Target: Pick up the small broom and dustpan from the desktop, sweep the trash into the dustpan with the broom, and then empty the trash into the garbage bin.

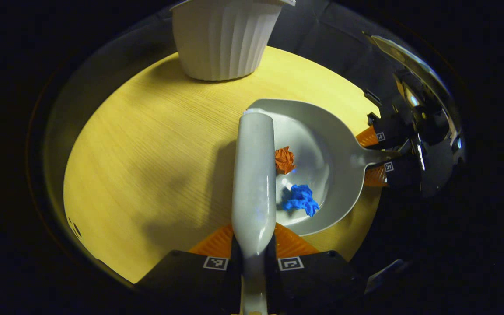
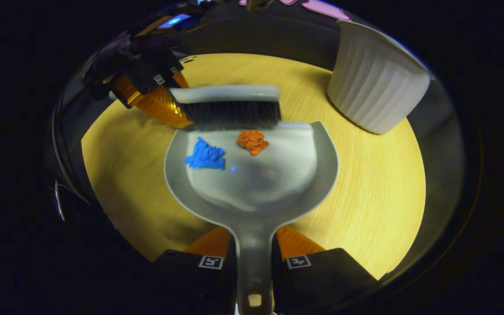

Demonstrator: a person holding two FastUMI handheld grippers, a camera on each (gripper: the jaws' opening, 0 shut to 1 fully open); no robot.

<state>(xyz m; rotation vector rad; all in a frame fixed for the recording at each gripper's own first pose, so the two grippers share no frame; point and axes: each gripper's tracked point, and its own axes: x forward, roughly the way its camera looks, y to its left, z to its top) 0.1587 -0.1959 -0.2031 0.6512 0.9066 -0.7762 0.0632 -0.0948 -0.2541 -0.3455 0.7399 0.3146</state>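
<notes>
Left tongs (image 1: 254, 258) of mine clamp the broom (image 1: 254, 175) by its handle; my right tongs (image 2: 254, 258) clamp the dustpan (image 2: 252, 183) handle. Dustpan flat on the round wooden table (image 2: 365, 183), broom bristles touching its open front edge. Orange paper wad (image 2: 252, 141) and blue paper wad (image 2: 205, 156) lie inside the dustpan. White ribbed garbage bin (image 2: 374, 94) stands beyond the dustpan's mouth, apart from it.

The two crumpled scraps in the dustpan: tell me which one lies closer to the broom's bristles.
The orange scrap: it sits just below the broom bristles at the dustpan mouth. The blue scrap lies a bit farther back, toward the left gripper.
</notes>
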